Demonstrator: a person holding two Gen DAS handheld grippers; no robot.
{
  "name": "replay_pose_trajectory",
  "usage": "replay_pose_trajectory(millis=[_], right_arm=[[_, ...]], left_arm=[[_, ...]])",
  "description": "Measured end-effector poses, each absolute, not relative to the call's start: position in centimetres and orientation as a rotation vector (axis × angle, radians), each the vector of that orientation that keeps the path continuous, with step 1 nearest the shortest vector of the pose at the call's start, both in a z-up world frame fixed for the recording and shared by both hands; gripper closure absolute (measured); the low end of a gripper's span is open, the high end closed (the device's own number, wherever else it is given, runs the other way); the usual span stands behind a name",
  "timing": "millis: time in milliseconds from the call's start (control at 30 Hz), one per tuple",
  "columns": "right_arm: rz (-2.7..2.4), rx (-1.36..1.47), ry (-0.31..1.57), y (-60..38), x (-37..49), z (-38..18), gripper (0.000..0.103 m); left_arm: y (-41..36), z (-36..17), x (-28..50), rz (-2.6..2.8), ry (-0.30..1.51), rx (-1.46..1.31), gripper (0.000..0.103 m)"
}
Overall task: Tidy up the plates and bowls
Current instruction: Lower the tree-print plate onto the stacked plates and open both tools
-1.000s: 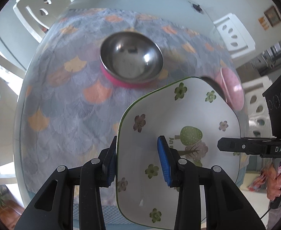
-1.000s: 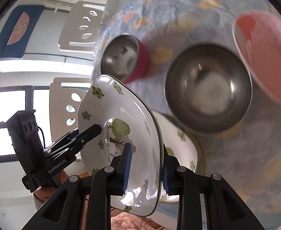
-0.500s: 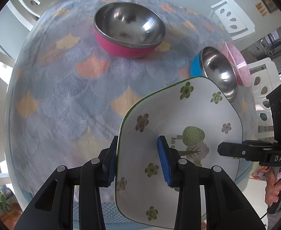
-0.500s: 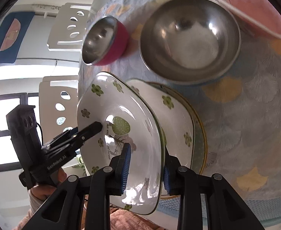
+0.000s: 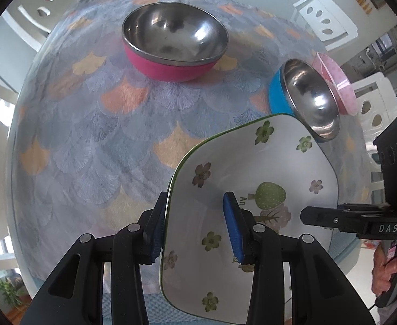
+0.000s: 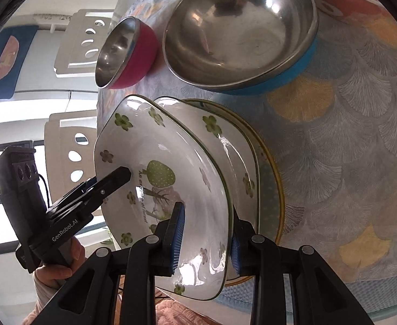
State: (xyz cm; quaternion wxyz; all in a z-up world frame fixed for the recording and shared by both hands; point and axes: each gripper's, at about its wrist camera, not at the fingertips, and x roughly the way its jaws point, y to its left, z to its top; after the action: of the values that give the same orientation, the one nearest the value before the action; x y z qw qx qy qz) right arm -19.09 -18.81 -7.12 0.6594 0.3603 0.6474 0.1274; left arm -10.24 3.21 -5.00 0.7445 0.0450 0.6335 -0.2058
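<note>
A white squarish plate (image 5: 252, 168) with a green rim, flowers and a tree picture hangs tilted above the table, held from both sides. My left gripper (image 5: 195, 224) is shut on its left rim. My right gripper (image 6: 205, 233) is shut on the opposite rim, with one pad inside the plate and one behind it. In the right wrist view the held plate (image 6: 155, 146) sits just over a matching floral plate (image 6: 225, 135), which lies on a yellow-rimmed plate (image 6: 271, 189). Each gripper shows in the other's view: the right gripper (image 5: 361, 222) and the left gripper (image 6: 109, 181).
A steel bowl with a pink outside (image 5: 174, 43) stands at the far middle of the patterned tablecloth (image 5: 90, 135). A blue-sided steel bowl (image 6: 239, 27) and a pink dotted bowl (image 5: 336, 81) stand close behind the plates. White chairs (image 5: 325, 19) ring the table.
Both grippers have sunk with the floral plate toward the table. It now hangs just above the stacked plates, and the bowls look nearer and larger.
</note>
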Motion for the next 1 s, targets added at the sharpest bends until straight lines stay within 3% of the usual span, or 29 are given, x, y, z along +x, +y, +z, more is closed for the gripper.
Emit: replay_pose_trajectory(millis=[467,1000], right_arm=[[0.235,0.895,1.409,-20.8,-21.3,-7.1,0.074],[0.18,0.882,1.386,-20.5,-22.7,-5.4,0.074]], left_arm=[[1.4,-5.3,-10.6,-0.401,1.385,0.192,0.064],[4.6,-5.8,-10.3,-0.368,1.441,0.086,0.063]])
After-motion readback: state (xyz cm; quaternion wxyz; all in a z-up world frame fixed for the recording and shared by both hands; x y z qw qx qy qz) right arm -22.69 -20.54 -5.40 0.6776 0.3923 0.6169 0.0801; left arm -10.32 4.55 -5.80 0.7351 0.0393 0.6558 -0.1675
